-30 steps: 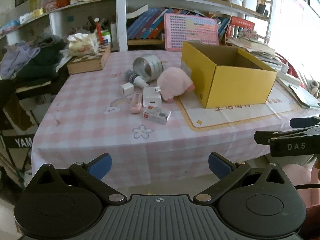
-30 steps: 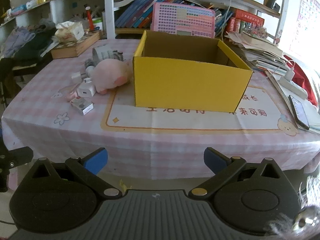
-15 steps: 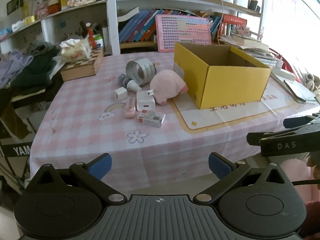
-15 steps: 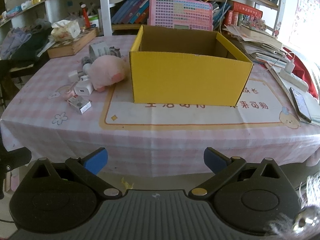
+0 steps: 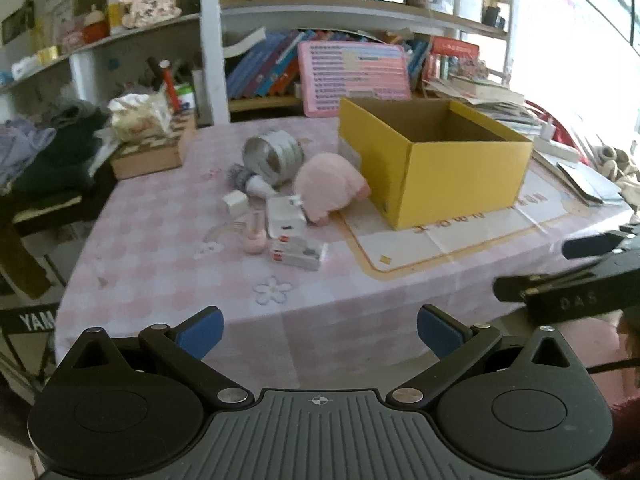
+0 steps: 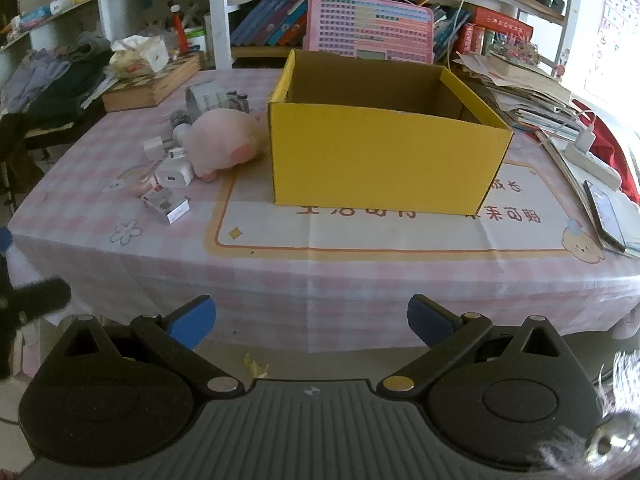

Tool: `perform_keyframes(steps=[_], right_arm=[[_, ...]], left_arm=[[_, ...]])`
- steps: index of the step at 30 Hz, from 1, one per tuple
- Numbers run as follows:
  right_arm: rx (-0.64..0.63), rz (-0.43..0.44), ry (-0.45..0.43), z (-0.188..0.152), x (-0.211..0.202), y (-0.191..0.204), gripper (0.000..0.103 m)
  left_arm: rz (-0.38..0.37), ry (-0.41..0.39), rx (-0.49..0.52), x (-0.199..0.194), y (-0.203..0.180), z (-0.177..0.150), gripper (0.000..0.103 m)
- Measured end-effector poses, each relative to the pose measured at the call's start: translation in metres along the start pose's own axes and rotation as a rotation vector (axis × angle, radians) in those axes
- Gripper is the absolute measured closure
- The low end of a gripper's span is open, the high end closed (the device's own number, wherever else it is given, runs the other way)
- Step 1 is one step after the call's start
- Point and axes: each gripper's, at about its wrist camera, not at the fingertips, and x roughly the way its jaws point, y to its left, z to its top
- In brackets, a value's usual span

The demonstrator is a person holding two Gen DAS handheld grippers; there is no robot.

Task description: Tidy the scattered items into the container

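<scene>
An open yellow cardboard box (image 5: 460, 168) (image 6: 384, 160) stands on the pink checked table. Left of it lie a pink plush toy (image 5: 326, 186) (image 6: 224, 140), a silver tape roll (image 5: 272, 156) (image 6: 206, 98), a white charger (image 5: 285, 218) (image 6: 175, 174), a small white plug (image 5: 235, 202) (image 6: 154, 147), a pink bottle (image 5: 255, 236), a small red and white packet (image 5: 298, 254) (image 6: 167, 205) and a white tube (image 5: 258, 188). My left gripper (image 5: 318, 330) hangs open before the table's front edge. My right gripper (image 6: 310, 316) is open too, facing the box. Both hold nothing.
A wooden chessboard box (image 5: 154, 152) with tissues sits at the back left. Bookshelves (image 5: 320, 60) rise behind the table. Papers, a power strip (image 6: 588, 156) and a phone (image 6: 604, 210) crowd the right edge. Clothes (image 5: 44, 148) pile up at the far left.
Both grippers have drawn a little closer to the table and risen slightly, so the objects look larger. Their jaws stay wide apart. Nothing on the table has moved.
</scene>
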Motion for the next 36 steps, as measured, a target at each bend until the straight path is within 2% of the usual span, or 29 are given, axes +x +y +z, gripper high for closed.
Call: perform_keyframes(steps=[4,9,15,18,21,24,28,36], right_arm=[[0.014,-0.001,0.003,0.001,0.000,0.000,0.000],[0.031,-0.028,0.007,0.005,-0.002,0.001,0.000],[0.035,-0.047,0.007,0.010,-0.006,0.007,0.000],[0.034,-0.048,0.006,0.013,-0.005,0.008,0.000],[0.027,-0.053,-0.006,0.016,-0.005,0.010,0.000],[0.023,-0.040,-0.019,0.019,-0.003,0.011,0.000],[0.008,-0.025,-0.029,0.025,0.000,0.013,0.000],[-0.058,0.033,-0.065,0.043,0.012,0.024,0.003]], left_arm=[[-0.027,-0.039,0.000,-0.002,0.005,-0.005,0.000],[-0.050,-0.042,0.024,-0.005,0.007,-0.003,0.000],[-0.111,0.011,-0.031,-0.001,0.012,0.000,0.000],[-0.092,0.046,-0.019,0.003,0.010,0.000,0.000],[-0.069,0.032,-0.016,0.002,0.008,-0.002,0.000],[-0.031,0.032,-0.077,0.001,0.011,-0.005,0.000],[-0.017,0.037,-0.121,0.004,0.021,-0.003,0.000],[-0.039,0.059,-0.120,0.025,0.024,0.005,0.000]])
